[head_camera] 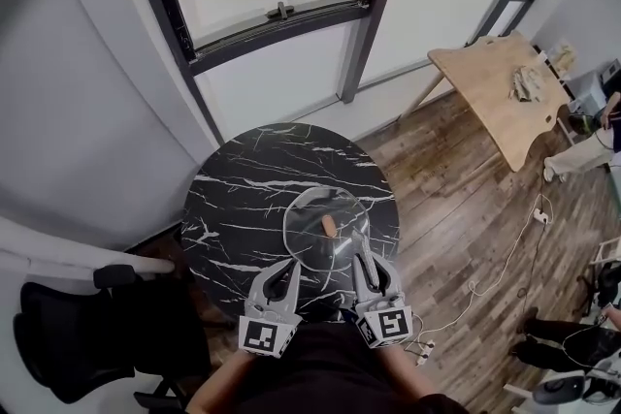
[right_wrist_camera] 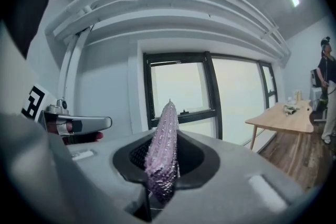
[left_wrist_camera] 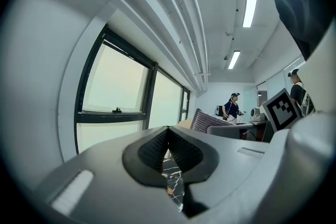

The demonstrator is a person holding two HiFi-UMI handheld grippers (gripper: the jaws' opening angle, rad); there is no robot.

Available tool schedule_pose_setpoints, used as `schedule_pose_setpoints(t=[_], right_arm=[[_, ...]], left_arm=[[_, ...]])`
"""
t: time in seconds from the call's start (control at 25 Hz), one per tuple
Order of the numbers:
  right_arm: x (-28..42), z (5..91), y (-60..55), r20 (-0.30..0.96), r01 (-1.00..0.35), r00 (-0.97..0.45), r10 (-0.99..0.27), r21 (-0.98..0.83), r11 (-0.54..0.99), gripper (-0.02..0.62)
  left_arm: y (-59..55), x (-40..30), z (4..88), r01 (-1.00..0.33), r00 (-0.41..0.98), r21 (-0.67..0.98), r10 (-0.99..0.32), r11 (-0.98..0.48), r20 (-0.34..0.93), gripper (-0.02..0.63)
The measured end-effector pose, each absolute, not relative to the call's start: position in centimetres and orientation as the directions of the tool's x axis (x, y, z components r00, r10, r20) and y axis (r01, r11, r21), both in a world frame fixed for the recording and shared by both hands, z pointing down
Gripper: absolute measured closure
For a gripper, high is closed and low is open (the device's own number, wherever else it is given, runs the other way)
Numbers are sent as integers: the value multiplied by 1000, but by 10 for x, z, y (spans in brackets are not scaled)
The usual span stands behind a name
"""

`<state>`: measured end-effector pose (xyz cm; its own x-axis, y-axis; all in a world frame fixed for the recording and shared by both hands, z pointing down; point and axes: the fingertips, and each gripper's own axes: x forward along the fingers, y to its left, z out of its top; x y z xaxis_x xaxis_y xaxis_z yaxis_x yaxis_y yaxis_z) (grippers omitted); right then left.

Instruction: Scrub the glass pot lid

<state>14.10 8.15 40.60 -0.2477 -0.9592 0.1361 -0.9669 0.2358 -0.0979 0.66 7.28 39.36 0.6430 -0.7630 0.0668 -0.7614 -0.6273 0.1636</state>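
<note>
Two grippers sit at the near side of the lid.
The glass pot lid (head_camera: pixel 309 230) lies flat on the round black table (head_camera: pixel 243 189), just ahead of both grippers. The right gripper (head_camera: pixel 361 247) is squeezed tight on a purple sparkly scrubber (right_wrist_camera: pixel 163 149) and is nearer, right by the lid's right edge. The left gripper (head_camera: pixel 288 269) is closed with nothing in it.

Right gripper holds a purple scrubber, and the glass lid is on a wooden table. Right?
Not wooden: the head view shows the glass lid on the round black marble table. The right gripper does hold the purple scrubber.
</note>
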Motion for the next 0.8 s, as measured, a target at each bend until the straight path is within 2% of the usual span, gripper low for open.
schedule_pose_setpoints(t=[0.8], right_arm=[[141, 413, 76, 154, -969, -235, -960, -112, 220, 523]], left_arm=[[72, 14, 398, -746, 661, 173, -747, -643, 71, 603]])
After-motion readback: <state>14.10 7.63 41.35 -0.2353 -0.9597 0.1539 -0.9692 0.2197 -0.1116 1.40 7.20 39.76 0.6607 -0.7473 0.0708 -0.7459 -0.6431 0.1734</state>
